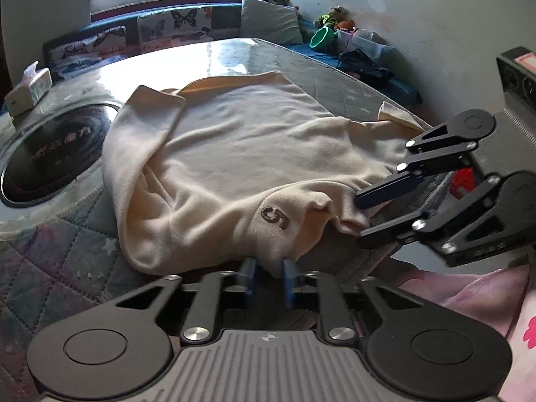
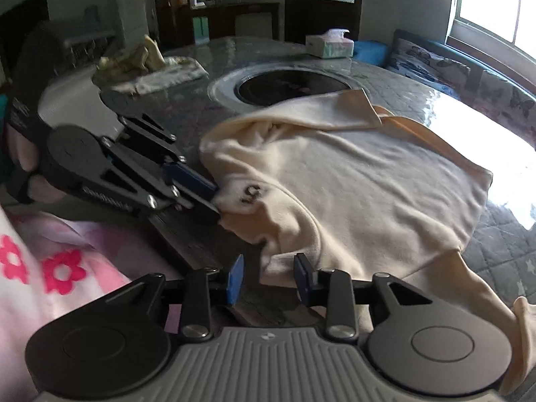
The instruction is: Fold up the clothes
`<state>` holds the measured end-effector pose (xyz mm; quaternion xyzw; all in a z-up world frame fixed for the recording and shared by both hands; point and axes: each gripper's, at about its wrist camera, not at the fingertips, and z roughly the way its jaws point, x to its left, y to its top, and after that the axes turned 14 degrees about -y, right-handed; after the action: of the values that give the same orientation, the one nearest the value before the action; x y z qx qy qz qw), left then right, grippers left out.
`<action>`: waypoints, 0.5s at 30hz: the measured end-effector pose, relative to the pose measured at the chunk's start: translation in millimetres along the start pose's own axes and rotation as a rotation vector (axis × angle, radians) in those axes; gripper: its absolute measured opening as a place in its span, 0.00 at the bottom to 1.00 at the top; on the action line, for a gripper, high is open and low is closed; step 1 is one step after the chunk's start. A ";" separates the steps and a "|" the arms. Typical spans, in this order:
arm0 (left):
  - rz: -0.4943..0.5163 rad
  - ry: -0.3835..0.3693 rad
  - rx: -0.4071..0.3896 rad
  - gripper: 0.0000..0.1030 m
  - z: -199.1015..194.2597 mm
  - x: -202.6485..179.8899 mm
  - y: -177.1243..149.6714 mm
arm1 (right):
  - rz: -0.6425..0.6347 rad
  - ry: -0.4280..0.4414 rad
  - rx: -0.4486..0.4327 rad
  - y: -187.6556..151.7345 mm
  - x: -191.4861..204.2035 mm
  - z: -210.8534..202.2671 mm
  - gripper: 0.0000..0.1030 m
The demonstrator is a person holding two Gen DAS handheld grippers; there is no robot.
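Note:
A cream long-sleeved top (image 1: 241, 154) with a dark "5" (image 1: 274, 218) lies spread on the round table. My left gripper (image 1: 269, 276) is shut on its near hem, a pinch of cloth showing between the blue pads. In the right wrist view the left gripper (image 2: 217, 201) bites the fabric just beside the "5" (image 2: 252, 194). My right gripper (image 2: 269, 279) stands open at the hem of the top (image 2: 351, 184), a fold of cloth lying loose between its fingers. From the left wrist view the right gripper (image 1: 363, 216) comes in from the right. One sleeve (image 2: 485, 301) hangs off the table's edge.
The table (image 1: 67, 261) has a quilted cover under clear plastic and a black round hob (image 1: 53, 164) set in its middle. A tissue box (image 2: 330, 45) and a crumpled cloth (image 2: 134, 60) lie farther back. Cushioned benches line the window. The person's pink flowered clothing (image 2: 60, 268) is close by.

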<state>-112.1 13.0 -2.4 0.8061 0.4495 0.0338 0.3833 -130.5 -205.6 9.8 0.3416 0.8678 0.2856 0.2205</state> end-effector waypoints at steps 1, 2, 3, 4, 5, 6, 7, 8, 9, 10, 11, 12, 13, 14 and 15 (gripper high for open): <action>0.005 0.000 -0.001 0.12 -0.5 -0.2 -0.3 | -0.009 -0.006 0.004 -1.0 1.6 1.1 0.29; 0.009 0.001 -0.004 0.11 -1.3 -0.8 -0.3 | -0.020 -0.010 0.006 -2.1 3.1 1.5 0.19; 0.013 -0.003 -0.009 0.08 -2.4 -1.3 0.1 | -0.030 -0.014 0.008 -3.2 4.5 2.0 0.14; 0.019 -0.010 -0.013 0.07 -3.9 -2.0 0.6 | -0.036 -0.015 0.004 -4.1 5.5 1.6 0.10; 0.027 -0.016 -0.018 0.07 -5.6 -2.9 1.1 | -0.037 -0.014 -0.002 -4.4 5.4 0.5 0.03; 0.035 -0.022 -0.022 0.06 -7.4 -3.8 1.6 | -0.033 -0.009 -0.007 -4.0 3.6 -1.5 0.03; 0.043 -0.029 -0.026 0.06 -10.1 -4.7 1.9 | -0.026 0.002 -0.011 -3.2 0.3 -4.8 0.03; 0.053 -0.035 -0.029 0.06 -13.3 -5.4 2.1 | -0.018 0.016 -0.013 -2.3 -3.4 -8.6 0.03; 0.058 -0.043 -0.031 0.05 -16.2 -5.6 2.3 | -0.011 0.030 -0.016 -1.3 -7.2 -12.3 0.03; 0.062 -0.051 -0.030 0.05 -19.0 -5.2 2.5 | -0.011 0.042 -0.016 -0.7 -9.9 -15.9 0.03; 0.070 -0.057 -0.025 0.05 -21.6 -5.3 2.0 | -0.014 0.052 -0.015 -0.1 -12.2 -19.3 0.03; 0.081 -0.062 -0.018 0.05 -23.3 -5.6 1.1 | -0.022 0.059 -0.010 -0.1 -13.4 -21.1 0.03; 0.088 -0.067 -0.007 0.05 -23.3 -5.8 -0.4 | -0.032 0.064 -0.002 -0.4 -14.1 -22.1 0.03; 0.093 -0.072 0.007 0.05 -22.8 -5.9 -2.0 | -0.034 0.075 0.007 -0.8 -14.7 -21.3 0.03; 0.098 -0.077 0.022 0.05 -21.3 -6.1 -3.8 | -0.031 0.091 0.018 -1.3 -15.3 -19.6 0.03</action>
<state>-126.9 22.1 11.9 0.8320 0.3949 0.0163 0.3894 -132.2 -224.1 26.4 0.3167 0.8847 0.2894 0.1823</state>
